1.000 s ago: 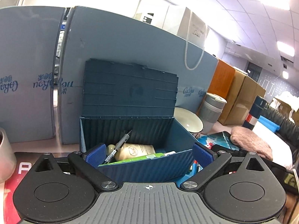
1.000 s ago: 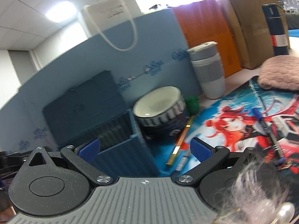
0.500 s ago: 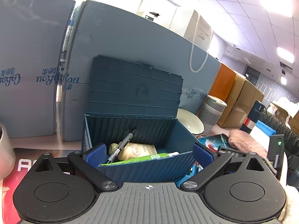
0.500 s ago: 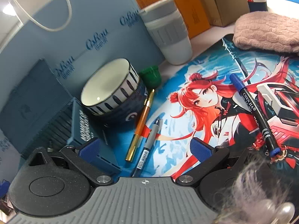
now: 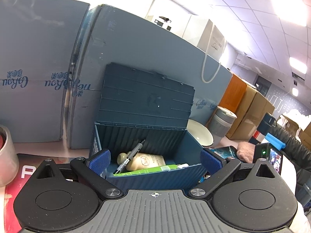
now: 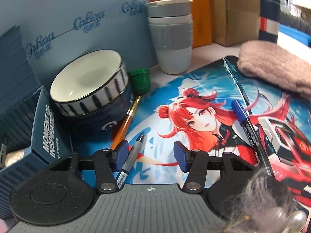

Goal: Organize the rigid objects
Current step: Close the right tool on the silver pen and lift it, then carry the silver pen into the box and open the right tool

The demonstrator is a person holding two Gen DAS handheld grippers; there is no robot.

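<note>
In the left wrist view, a dark blue storage box (image 5: 155,178) stands with its lid up. Inside lie a cream bottle (image 5: 147,161), a grey pen (image 5: 132,155) and a green item (image 5: 147,169). My left gripper (image 5: 155,161) is open, with the box's front wall between its fingers. In the right wrist view, my right gripper (image 6: 150,155) hovers low over the printed mat (image 6: 175,101) and its jaws are closing. A grey pen (image 6: 134,153) lies between them, close to the left pad, and the right pad is clear of it. An orange pen (image 6: 126,124) and a blue marker (image 6: 246,128) also lie on the mat.
A striped bowl (image 6: 87,83), a green cap (image 6: 141,80) and a grey lidded cup (image 6: 171,33) stand behind the pens. The blue box (image 6: 44,136) is at the left and a pink cloth (image 6: 276,68) at the right. Blue cartons (image 5: 48,77) wall off the back.
The right gripper tipped down and dropped toward the mat, and its jaws narrowed around the grey pen. The left gripper has stayed at the box.
</note>
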